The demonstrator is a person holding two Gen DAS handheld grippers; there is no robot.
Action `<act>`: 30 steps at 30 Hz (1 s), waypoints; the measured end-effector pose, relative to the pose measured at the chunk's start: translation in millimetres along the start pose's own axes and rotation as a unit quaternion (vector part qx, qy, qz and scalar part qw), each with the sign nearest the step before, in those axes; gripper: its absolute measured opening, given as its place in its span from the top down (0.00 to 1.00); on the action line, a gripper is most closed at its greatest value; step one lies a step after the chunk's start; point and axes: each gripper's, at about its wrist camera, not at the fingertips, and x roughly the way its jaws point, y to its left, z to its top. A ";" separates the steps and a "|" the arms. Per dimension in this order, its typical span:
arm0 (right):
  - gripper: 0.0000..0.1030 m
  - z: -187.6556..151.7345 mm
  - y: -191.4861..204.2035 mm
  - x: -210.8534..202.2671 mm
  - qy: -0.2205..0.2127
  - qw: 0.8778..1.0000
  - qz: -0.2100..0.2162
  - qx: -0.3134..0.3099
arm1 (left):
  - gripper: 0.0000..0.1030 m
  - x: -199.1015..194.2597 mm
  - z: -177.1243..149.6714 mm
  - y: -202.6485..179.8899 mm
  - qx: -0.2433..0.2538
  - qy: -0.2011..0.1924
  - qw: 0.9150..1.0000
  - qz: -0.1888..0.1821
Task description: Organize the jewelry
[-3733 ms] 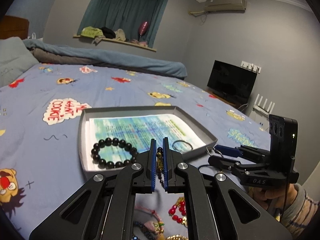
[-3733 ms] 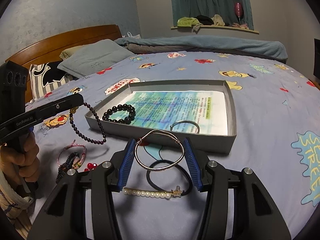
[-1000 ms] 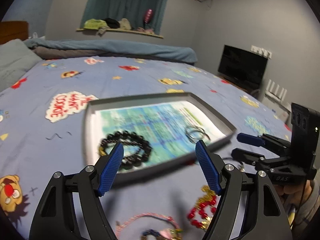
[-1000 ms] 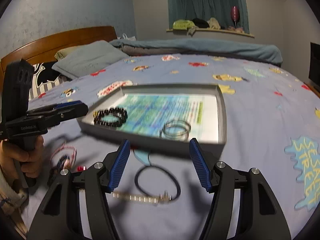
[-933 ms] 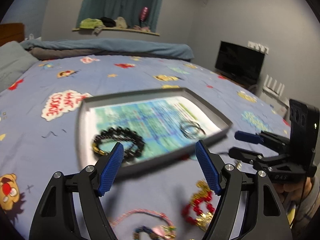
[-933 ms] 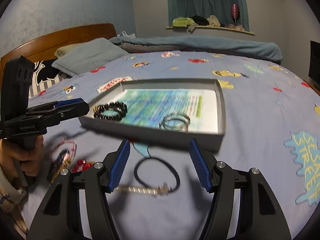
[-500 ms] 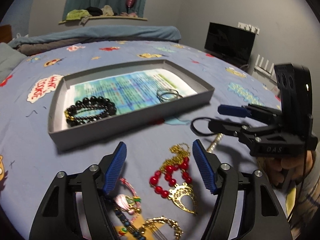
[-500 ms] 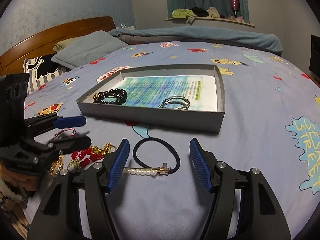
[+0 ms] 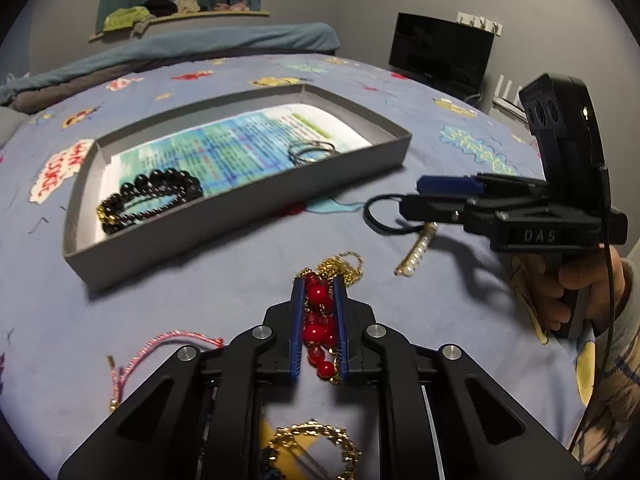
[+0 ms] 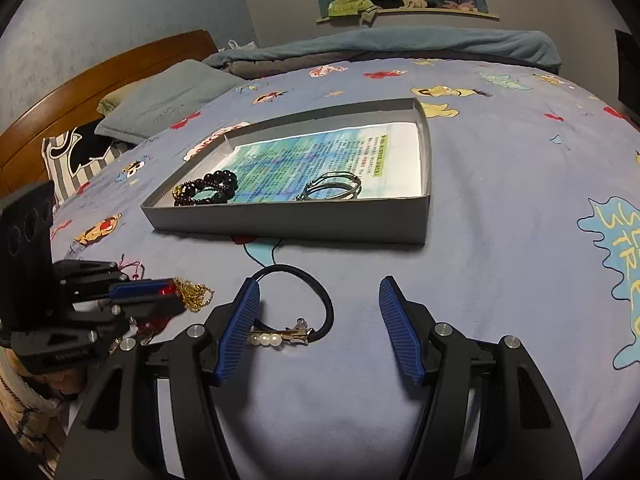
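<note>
The left tool (image 9: 319, 300), seen from its own wrist camera, is pressed in on the red bead necklace (image 9: 318, 320), the red beads and gold chain bunched between its blue pads with a loop of chain spilling out past the tips onto the bed (image 9: 200, 280). Ahead lies the grey tray (image 9: 240, 216), lined with a printed sheet and already holding a black bead bracelet (image 9: 148, 196) near its left end and thin metal bangles (image 9: 312, 150) toward its right. A pink cord bracelet (image 9: 160, 344) and a gold chain bracelet (image 9: 316, 440) lie on the bed beside and beneath the tool, outside the tray. The step in hand looks like picking up the necklace; the next move would call for lifting it clear without dragging the trailing chain, then carrying it over the tray's near wall and letting go inside. The right tool (image 9: 412, 194) hovers over a black hair tie (image 9: 384, 216) with a pearl clip (image 9: 416, 250). From the right wrist camera, the right tool (image 10: 320, 304) is spread wide and grips nothing; the hair tie (image 10: 312, 284) and pearl clip (image 10: 276, 338) sit just inside its left pad, so it would need to shift left and centre before closing. The left tool (image 10: 160, 296) shows at the left edge with gold chain at its tip. The bed is covered by a blue cartoon-print sheet; a wooden headboard (image 10: 100, 76), pillows, a curtained window ledge and a dark screen frame the room.
</note>
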 end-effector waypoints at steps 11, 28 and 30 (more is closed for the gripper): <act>0.58 9.1 1.3 14.8 0.021 1.000 0.021 -0.006 | 0.86 -8.8 6.3 11.7 -0.027 -0.029 0.999 0.022; 0.96 8.9 0.6 -16.5 -0.049 0.998 0.027 -0.006 | 0.86 -9.4 6.4 14.4 -0.027 -0.033 0.999 0.030; 0.96 10.6 0.4 -23.1 -0.066 0.997 0.027 -0.006 | 0.86 -9.7 6.4 14.5 -0.026 -0.034 0.999 0.032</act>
